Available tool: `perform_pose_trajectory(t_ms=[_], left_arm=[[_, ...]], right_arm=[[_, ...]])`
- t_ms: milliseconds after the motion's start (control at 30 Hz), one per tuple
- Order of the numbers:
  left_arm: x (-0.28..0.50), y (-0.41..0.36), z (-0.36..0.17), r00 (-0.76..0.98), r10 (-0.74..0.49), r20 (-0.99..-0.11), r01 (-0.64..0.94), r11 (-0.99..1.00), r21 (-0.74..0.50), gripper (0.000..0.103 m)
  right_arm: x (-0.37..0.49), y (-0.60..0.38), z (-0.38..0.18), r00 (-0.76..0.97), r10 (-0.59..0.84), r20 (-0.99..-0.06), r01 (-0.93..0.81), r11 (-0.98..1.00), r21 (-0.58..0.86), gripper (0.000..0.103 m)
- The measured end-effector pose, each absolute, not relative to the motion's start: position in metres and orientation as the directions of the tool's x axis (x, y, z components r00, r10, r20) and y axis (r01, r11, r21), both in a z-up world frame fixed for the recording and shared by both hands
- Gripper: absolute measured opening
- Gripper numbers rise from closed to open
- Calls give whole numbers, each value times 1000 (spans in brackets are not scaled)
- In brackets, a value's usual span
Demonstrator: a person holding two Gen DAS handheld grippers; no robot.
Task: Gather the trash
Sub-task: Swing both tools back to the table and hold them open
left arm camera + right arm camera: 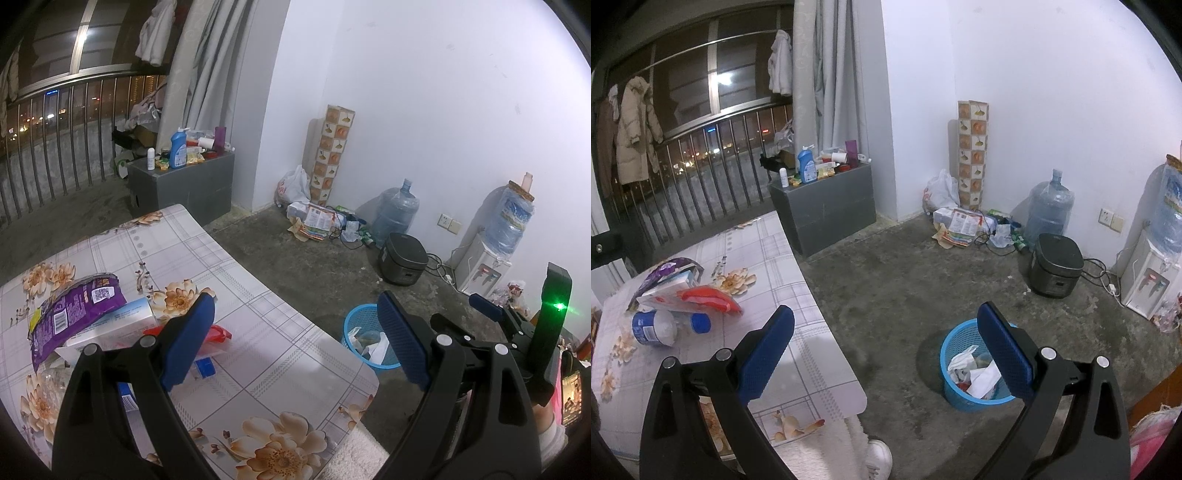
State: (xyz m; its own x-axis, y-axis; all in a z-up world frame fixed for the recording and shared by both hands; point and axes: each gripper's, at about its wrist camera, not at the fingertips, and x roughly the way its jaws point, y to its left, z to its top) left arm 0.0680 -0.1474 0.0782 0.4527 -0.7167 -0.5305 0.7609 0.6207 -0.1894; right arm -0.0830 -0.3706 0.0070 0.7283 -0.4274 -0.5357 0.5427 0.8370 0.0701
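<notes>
Both pairs of jaws stand wide apart with nothing between them: the left gripper point(295, 339) hangs over the near edge of the table point(258, 295), and the right gripper point(886, 350) hangs above the concrete floor point(886, 280) between the table and the blue basket point(951, 384). On the floral tablecloth lies a small heap of trash: a purple snack bag point(74, 306) resting on a white box point(122, 319), a red wrapper point(709, 301) draped over the box, and a clear bottle with a blue label point(652, 328) on its side next to a blue cap point(701, 323). The left gripper's left finger point(188, 339) partly hides the red wrapper in its own view. The blue basket stands on the floor just off the table's corner and already holds crumpled white paper point(982, 380) and other scraps. Farther back, a dark rice cooker point(1056, 271) sits near an empty water jug point(1049, 210), with loose papers and a plastic bag point(940, 192) in the corner.
</notes>
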Motion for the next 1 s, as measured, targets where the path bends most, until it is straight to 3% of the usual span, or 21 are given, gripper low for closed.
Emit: perform_pose_trajectory(t_ms=[1000], left_arm=[[69, -148, 76, 454, -714, -533, 758, 623, -190, 85]], right_arm=[[-84, -372, 8, 728, -428, -536, 546, 834, 76, 96]])
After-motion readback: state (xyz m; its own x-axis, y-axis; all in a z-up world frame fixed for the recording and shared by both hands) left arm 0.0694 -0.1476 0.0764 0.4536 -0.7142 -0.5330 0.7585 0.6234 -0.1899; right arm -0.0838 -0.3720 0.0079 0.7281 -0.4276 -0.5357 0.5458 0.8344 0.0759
